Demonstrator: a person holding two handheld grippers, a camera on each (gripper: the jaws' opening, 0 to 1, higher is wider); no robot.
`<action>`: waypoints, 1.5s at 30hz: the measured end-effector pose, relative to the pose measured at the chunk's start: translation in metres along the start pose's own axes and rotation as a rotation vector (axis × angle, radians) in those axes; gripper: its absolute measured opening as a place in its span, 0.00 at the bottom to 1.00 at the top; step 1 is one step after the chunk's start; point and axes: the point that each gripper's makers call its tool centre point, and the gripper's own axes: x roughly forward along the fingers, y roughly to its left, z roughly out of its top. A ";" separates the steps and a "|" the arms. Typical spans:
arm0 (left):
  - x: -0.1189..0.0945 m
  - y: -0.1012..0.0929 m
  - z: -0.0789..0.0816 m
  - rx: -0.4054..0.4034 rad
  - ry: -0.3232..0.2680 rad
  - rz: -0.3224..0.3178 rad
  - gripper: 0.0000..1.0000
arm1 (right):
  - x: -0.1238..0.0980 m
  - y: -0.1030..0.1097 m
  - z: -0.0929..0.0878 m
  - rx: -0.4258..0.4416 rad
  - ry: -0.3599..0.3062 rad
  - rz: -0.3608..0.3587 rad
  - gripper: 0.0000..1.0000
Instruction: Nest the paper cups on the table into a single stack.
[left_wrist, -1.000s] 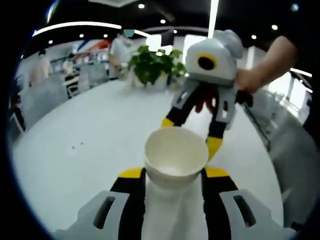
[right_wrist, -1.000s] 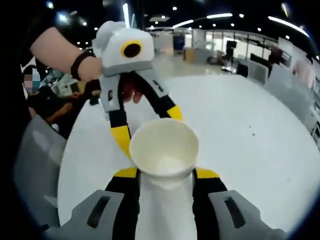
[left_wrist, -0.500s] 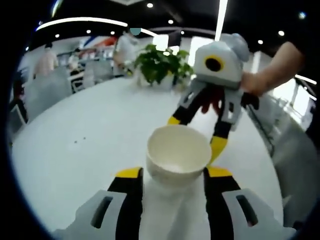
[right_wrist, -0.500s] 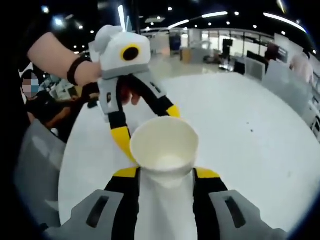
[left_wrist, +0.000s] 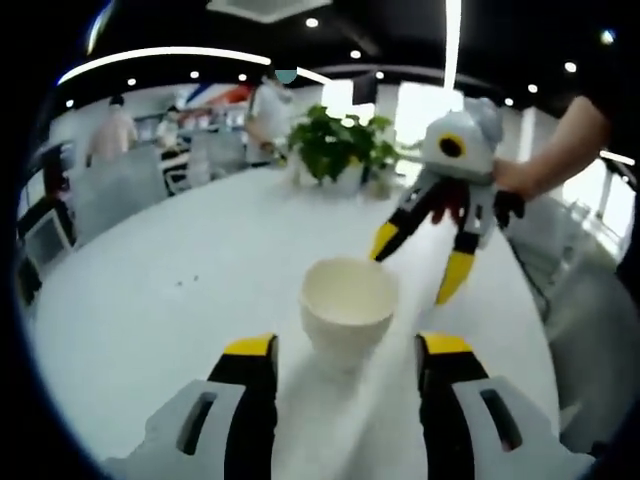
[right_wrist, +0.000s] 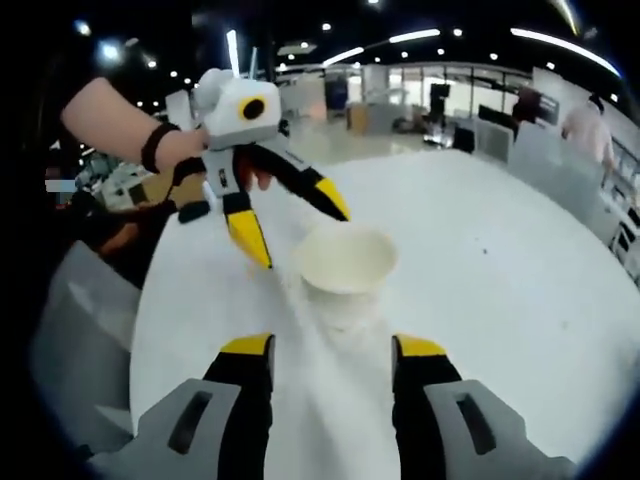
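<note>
Where white table (left_wrist: 150, 320) spreads widest, paper cup stack (left_wrist: 349, 305) upright on it (rim up), apart from both tools. Left gripper (left_wrist: 345, 350) jaws spread wide, gripping nothing; right gripper (right_wrist: 330, 350) likewise spread, cups just ahead. Potted plant (left_wrist: 340, 150) far behind.

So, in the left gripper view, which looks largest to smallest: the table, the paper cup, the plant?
1. table
2. plant and paper cup: alike in apparent size; the cup is nearer the camera, so unranked.
</note>
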 end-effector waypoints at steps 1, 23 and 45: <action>-0.004 -0.003 0.000 0.003 -0.012 0.004 0.53 | -0.003 0.001 0.000 0.001 -0.002 -0.007 0.44; -0.087 -0.052 0.005 -0.095 -0.109 0.120 0.92 | -0.078 0.062 -0.012 0.167 -0.133 -0.154 0.80; -0.147 -0.082 0.009 -0.098 -0.189 0.180 0.98 | -0.108 0.090 0.001 0.134 -0.178 -0.223 1.00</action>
